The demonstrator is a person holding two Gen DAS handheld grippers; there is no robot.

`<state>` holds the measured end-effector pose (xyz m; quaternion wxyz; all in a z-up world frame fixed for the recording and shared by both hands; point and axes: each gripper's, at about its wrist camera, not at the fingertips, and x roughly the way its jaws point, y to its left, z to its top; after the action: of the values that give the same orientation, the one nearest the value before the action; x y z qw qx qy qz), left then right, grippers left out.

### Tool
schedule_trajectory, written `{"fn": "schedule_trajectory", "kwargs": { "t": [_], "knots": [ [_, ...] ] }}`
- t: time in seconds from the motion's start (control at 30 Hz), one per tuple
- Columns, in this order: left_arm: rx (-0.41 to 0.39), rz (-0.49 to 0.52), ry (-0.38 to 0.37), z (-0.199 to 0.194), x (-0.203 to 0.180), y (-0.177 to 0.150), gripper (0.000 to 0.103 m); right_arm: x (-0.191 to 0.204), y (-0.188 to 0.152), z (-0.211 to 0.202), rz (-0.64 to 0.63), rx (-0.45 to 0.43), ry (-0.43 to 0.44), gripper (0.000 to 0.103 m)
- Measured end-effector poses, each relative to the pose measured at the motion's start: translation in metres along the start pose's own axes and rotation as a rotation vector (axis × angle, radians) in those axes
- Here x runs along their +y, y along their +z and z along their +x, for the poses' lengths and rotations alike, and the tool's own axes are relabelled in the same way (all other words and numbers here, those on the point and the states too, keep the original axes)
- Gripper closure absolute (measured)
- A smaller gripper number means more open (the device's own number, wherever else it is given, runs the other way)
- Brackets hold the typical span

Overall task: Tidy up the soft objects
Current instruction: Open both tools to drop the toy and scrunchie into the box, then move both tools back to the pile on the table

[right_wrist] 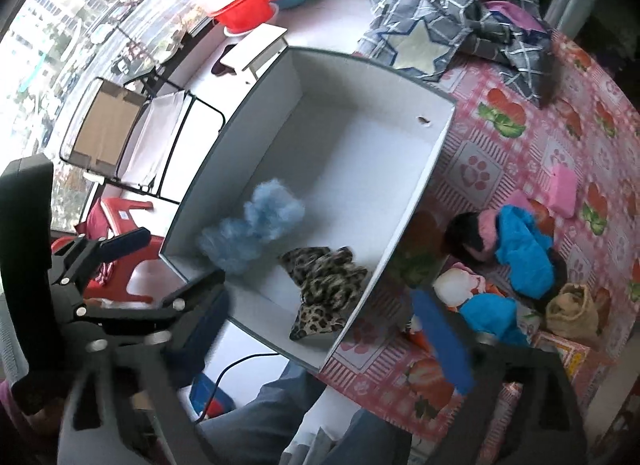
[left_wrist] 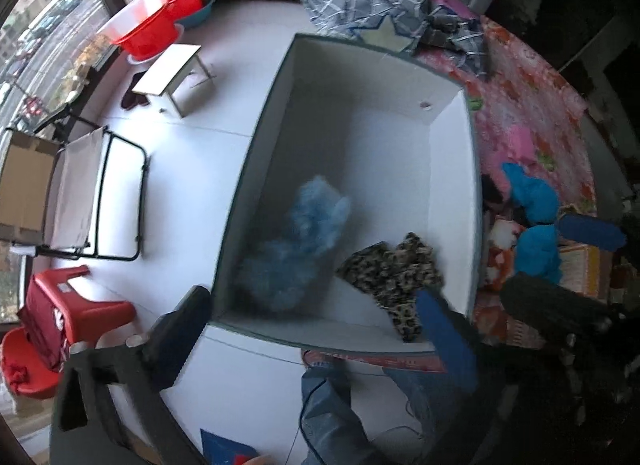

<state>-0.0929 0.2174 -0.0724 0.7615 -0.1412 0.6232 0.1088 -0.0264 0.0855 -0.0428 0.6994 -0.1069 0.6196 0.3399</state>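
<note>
A large white box (left_wrist: 474, 201) (right_wrist: 434, 153) stands open beside a pink patterned mat. Inside lie a fluffy light-blue soft item (left_wrist: 304, 249) (right_wrist: 256, 225) and a leopard-print cloth (left_wrist: 394, 277) (right_wrist: 324, 285). On the mat next to the box lie bright blue soft items (left_wrist: 534, 221) (right_wrist: 520, 249), a white plush (right_wrist: 454, 285) and a black-and-pink piece (right_wrist: 476, 237). My left gripper (left_wrist: 320, 325) is open and empty over the box's near edge. My right gripper (right_wrist: 320, 329) is open and empty above the box's near corner.
A grey plaid blanket (right_wrist: 452, 21) lies at the mat's far end. Red basins (left_wrist: 148, 29), a small white stool (left_wrist: 172, 77), a folding rack (left_wrist: 100, 193) and a red plastic chair (left_wrist: 80, 305) stand on the white floor left of the box. A woven bag (right_wrist: 572, 309) sits on the mat.
</note>
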Motion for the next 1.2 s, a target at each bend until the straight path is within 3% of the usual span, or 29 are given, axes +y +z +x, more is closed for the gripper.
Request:
{"fn": "schedule_trajectory", "kwargs": {
  "t": [0.3, 0.47, 0.63, 0.73, 0.87, 1.1, 1.2],
  "knots": [
    [-0.056, 0.154, -0.114, -0.031, -0.043, 0.029, 0.000, -0.035, -0.018, -0.057, 0.154, -0.106, -0.016, 0.000],
    [-0.043, 0.306, -0.153, -0.035, -0.101, 0.042, 0.000, -0.087, -0.044, -0.111, 0.303, -0.200, -0.066, 0.000],
    [0.004, 0.432, -0.182, -0.023, -0.161, 0.046, 0.000, -0.153, -0.073, -0.145, 0.460, -0.229, -0.122, 0.000],
    [0.052, 0.468, -0.177, -0.002, -0.192, 0.052, 0.000, -0.193, -0.085, -0.151, 0.526, -0.215, -0.150, 0.000],
    [0.137, 0.454, -0.164, 0.032, -0.220, 0.067, 0.000, -0.244, -0.091, -0.139, 0.587, -0.170, -0.111, 0.000],
    [0.224, 0.457, -0.086, 0.082, -0.254, 0.088, 0.000, -0.297, -0.069, -0.085, 0.566, -0.040, 0.010, 0.000],
    [0.263, 0.455, -0.046, 0.102, -0.260, 0.092, 0.000, -0.310, -0.050, -0.050, 0.520, 0.061, 0.079, 0.000]
  ]
}}
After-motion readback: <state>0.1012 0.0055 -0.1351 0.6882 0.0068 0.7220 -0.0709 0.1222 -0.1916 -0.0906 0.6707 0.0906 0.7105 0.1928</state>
